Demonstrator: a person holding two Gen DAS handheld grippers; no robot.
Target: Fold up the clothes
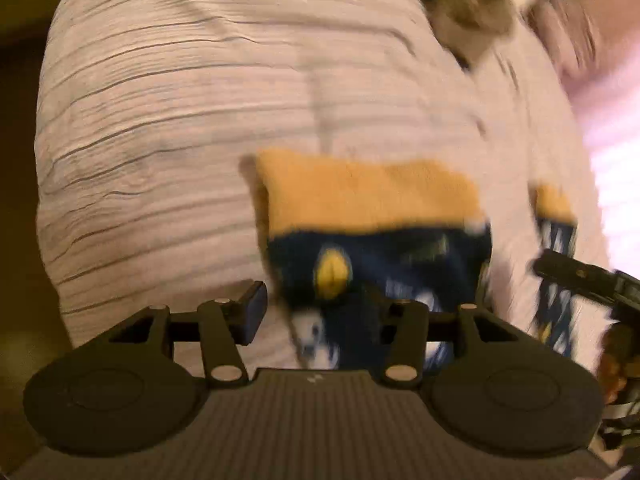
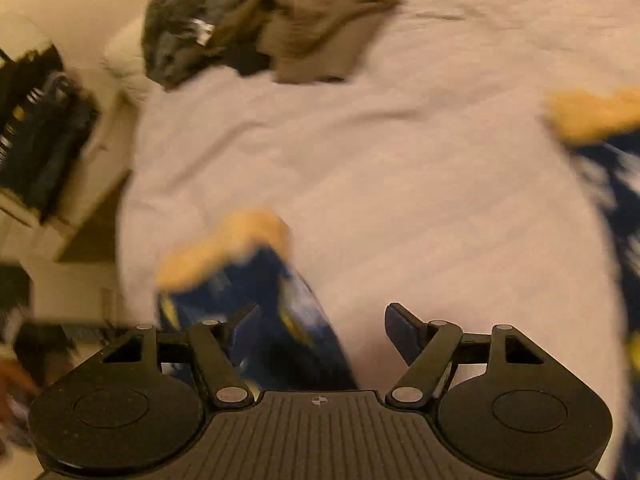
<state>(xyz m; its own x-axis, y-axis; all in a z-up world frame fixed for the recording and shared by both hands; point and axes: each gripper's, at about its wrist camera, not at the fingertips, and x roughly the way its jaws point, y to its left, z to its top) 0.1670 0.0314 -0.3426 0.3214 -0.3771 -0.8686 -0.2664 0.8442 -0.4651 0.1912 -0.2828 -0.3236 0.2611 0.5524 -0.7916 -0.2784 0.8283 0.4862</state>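
Both grippers, left (image 1: 316, 312) and right (image 2: 320, 328), hang open over the bed (image 1: 180, 120), each above a blue-and-yellow sock (image 1: 372, 232) lying flat, so I'd lay one sock squarely on its mate (image 2: 240, 280) before folding.

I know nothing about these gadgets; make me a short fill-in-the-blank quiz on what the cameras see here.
1. The two socks have cuffs coloured ____.
2. The socks lie on a pale ____.
3. The crumpled pile of clothes is grey and ____.
4. The right gripper has its fingers standing ____.

Missing words: yellow; bed; brown; open
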